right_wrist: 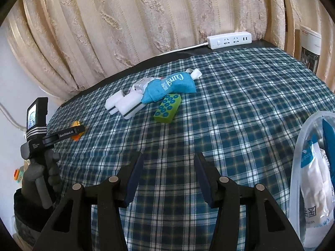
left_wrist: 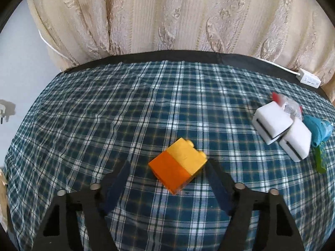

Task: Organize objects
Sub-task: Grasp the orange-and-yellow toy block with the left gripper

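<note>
An orange and yellow toy brick (left_wrist: 178, 165) lies on the plaid tablecloth (left_wrist: 104, 115). My left gripper (left_wrist: 167, 163) is open, its fingers on either side of the brick without touching it. Two white foam blocks (left_wrist: 278, 127) lie at the right, beside a blue pouch (left_wrist: 318, 129). In the right wrist view my right gripper (right_wrist: 168, 156) is open and empty above bare cloth. Beyond it lie the white blocks (right_wrist: 125, 103), the blue Curel pouch (right_wrist: 169, 86) and a green dotted block (right_wrist: 167, 108). The brick (right_wrist: 75, 136) shows partly behind the left gripper's finger (right_wrist: 65, 135).
A white power strip (right_wrist: 230, 39) lies at the table's back edge by the cream curtain (right_wrist: 125, 21). A clear plastic bag (right_wrist: 314, 177) with white packets sits at the right edge. A heater (right_wrist: 309, 48) stands beyond the table's far right.
</note>
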Demonstrator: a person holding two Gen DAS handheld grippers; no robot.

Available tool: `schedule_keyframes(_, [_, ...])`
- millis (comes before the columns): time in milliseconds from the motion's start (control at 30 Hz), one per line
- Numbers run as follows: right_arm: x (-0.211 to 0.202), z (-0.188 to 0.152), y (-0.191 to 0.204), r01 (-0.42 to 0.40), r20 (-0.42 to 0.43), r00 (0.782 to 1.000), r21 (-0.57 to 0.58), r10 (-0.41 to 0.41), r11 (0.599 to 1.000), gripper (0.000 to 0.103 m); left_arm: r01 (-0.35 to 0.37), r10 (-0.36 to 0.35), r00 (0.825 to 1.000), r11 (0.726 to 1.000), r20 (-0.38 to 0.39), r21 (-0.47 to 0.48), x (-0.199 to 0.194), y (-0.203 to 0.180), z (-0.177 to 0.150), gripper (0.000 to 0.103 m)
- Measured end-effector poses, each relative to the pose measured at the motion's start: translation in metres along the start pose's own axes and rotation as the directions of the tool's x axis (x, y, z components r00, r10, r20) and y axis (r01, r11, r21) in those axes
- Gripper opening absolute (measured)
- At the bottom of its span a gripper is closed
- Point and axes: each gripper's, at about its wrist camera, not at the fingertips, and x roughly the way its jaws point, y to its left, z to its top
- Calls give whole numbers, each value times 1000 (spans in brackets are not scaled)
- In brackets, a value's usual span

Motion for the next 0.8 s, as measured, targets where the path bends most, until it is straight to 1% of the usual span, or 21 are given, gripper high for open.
schedule_keyframes(100, [3, 0, 3, 0, -6, 1000, -6, 0, 1000, 52, 17, -17, 1000, 1000, -19, -19, 3, 4, 0, 61])
schedule_keyframes(167, [5, 0, 4, 1, -11, 1000, -10, -1, 1000, 52, 21, -22, 1000, 999, -20, -27, 2, 5, -1, 57])
schedule_keyframes(200, [7, 0, 4, 1, -14, 1000, -11, -1, 1000, 52, 22, -22, 1000, 999, -21, -28, 2, 5, -1, 52])
schedule_keyframes(233, [8, 0, 5, -1, -18, 1000, -12, 1, 1000, 52, 23, -23, 999, 999, -22, -29, 1, 5, -2, 50])
schedule_keyframes(400, [15, 5, 5, 10, -26, 1000, -20, -11, 1000, 52, 32, -32, 999, 999, -4, -33, -8, 4, -3, 50])
schedule_keyframes(567, [26, 14, 8, 26, -34, 999, -36, -28, 999, 52, 66, -65, 997, 997, 29, -30, -26, 0, -4, 50])
schedule_keyframes(800, [55, 33, 14, 48, -64, 997, -61, -52, 997, 52, 94, -93, 993, 996, 69, -7, -47, -9, -8, 50])
